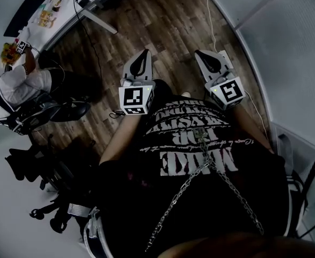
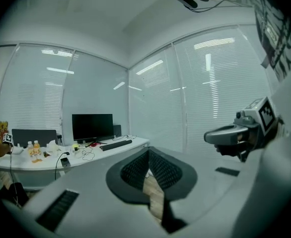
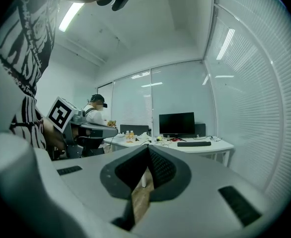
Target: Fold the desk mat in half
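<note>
No desk mat shows in any view. In the head view my left gripper and right gripper are held side by side in front of my black printed shirt, over the wooden floor. Both point level toward a far white desk. In the left gripper view its jaws are pressed together with nothing between them, and the right gripper hangs at the right. In the right gripper view its jaws are likewise shut and empty, with the left gripper at the left.
The desk carries a monitor, a keyboard, cables and bottles. Another person stands at its left end beside black office chairs. Glass walls with blinds close the room on the right.
</note>
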Motion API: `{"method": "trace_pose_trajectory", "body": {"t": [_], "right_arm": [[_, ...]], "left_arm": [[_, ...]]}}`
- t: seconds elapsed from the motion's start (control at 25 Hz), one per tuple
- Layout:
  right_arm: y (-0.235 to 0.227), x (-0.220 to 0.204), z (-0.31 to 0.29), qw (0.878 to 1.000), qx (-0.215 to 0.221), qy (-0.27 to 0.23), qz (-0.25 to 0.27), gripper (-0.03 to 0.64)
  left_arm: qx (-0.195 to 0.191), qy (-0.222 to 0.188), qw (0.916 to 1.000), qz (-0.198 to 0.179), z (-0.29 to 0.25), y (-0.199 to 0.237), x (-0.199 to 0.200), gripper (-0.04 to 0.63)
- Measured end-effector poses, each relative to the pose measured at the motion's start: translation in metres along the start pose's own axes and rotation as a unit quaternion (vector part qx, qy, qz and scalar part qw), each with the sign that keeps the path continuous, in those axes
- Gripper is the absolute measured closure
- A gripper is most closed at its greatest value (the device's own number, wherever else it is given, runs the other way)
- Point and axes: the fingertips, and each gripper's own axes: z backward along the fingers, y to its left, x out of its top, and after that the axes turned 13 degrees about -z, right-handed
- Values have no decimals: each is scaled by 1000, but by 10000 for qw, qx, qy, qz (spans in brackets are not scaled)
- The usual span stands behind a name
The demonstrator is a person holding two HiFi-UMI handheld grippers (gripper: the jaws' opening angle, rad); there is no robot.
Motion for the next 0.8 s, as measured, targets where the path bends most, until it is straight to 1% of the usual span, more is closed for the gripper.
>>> {"method": "trace_pose_trajectory", "body": {"t": [0.08, 0.2, 0.28, 0.4, 0.6, 0.8], "right_arm": [[-1, 1, 2, 10000, -40, -1, -11, 620], [-4, 0, 5, 10000, -84, -17, -29, 620], [-6, -2, 6, 9999, -108, -31, -106, 620], [-4, -1, 3, 9997, -119, 13, -228, 620], [0, 3, -14, 9995, -119, 149, -250, 620], [4, -5, -41, 9990, -70, 310, -309, 620]], "left_arm": [[-37, -25, 10000, -47, -1, -3, 3, 588], [-153, -57, 9995, -252, -3, -11, 6, 588], [-217, -74, 9992, -326, -3, -14, 6, 588], [-253, -80, 9992, -311, -5, -12, 4, 588], [-260, -22, 9994, -228, -8, 0, -6, 588], [-239, 39, 9997, -87, -15, 20, -21, 588]]}}
